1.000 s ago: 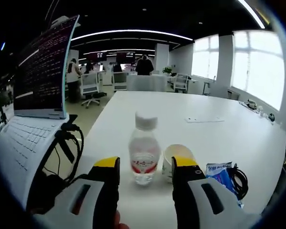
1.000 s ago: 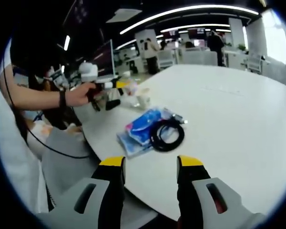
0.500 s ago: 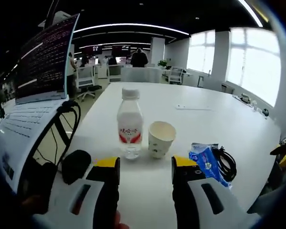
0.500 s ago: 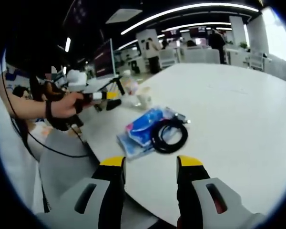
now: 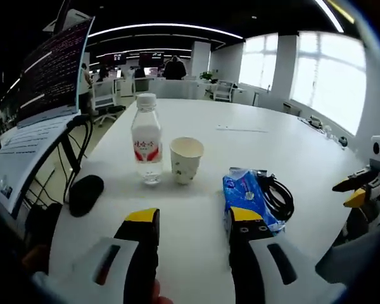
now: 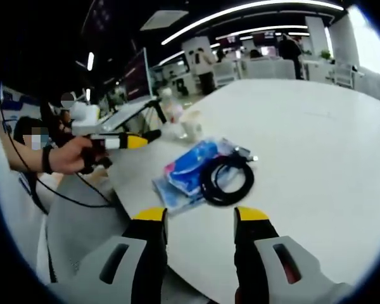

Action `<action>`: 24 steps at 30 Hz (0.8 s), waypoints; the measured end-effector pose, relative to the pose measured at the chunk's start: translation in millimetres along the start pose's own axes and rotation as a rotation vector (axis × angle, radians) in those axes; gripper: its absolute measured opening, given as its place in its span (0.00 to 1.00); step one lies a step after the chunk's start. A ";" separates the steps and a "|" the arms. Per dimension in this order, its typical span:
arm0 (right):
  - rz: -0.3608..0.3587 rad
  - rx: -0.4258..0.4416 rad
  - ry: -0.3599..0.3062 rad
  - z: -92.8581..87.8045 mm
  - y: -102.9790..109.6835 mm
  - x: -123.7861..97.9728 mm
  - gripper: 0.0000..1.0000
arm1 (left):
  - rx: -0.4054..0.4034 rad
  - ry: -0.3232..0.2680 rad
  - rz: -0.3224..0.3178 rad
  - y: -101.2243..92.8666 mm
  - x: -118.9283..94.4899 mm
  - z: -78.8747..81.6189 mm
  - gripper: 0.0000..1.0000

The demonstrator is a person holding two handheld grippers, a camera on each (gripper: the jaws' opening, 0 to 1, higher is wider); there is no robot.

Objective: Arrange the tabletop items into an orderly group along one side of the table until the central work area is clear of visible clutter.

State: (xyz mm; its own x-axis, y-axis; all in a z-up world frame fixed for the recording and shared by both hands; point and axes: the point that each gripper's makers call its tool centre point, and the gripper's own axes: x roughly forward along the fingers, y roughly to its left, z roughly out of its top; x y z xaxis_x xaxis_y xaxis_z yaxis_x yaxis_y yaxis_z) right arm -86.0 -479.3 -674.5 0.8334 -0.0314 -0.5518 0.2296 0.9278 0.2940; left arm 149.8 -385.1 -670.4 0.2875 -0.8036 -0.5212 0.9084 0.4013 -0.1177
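Blue packet (image 5: 248,196): it lay on the white bench (image 5: 316,158) just ahead of your left tool (image 5: 193,218), at about 1 o'clock from the tips in the left gripper view.
Black cable (image 5: 275,197): its coil sat touching the packet and partly over it; in the right gripper view the cable (image 6: 227,180) lay at 12 o'clock from your right tool (image 6: 196,218).
Bottle (image 5: 146,147) and paper cup (image 5: 186,159): they stood upright, just beside each other, near the laptop (image 5: 38,120) edge at 11 o'clock.
Black mouse (image 5: 86,193): it lay at 10 o'clock.
Left tool: jaws spread, holding nothing.
Right tool: jaws spread, holding nothing.
Advice: you probably needed to lift the cable off first, then pinch the packet by an edge and set it beside the cup.
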 end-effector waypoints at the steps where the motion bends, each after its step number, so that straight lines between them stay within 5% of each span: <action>1: 0.002 0.002 0.001 -0.3 -0.1 1.2 0.40 | 0.002 0.001 -0.002 -1.7 -0.3 -0.7 0.42; 24: 0.025 0.029 0.022 -0.9 -5.3 31.7 0.38 | 0.040 0.023 -0.050 -19.2 -5.5 -12.8 0.43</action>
State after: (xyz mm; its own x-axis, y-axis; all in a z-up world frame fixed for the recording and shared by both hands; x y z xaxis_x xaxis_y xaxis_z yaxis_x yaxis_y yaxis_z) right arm -61.2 -484.9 -694.3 0.8279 -0.0002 -0.5609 0.2241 0.9169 0.3303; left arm 126.8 -382.8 -676.2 0.2352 -0.8117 -0.5346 0.9328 0.3431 -0.1106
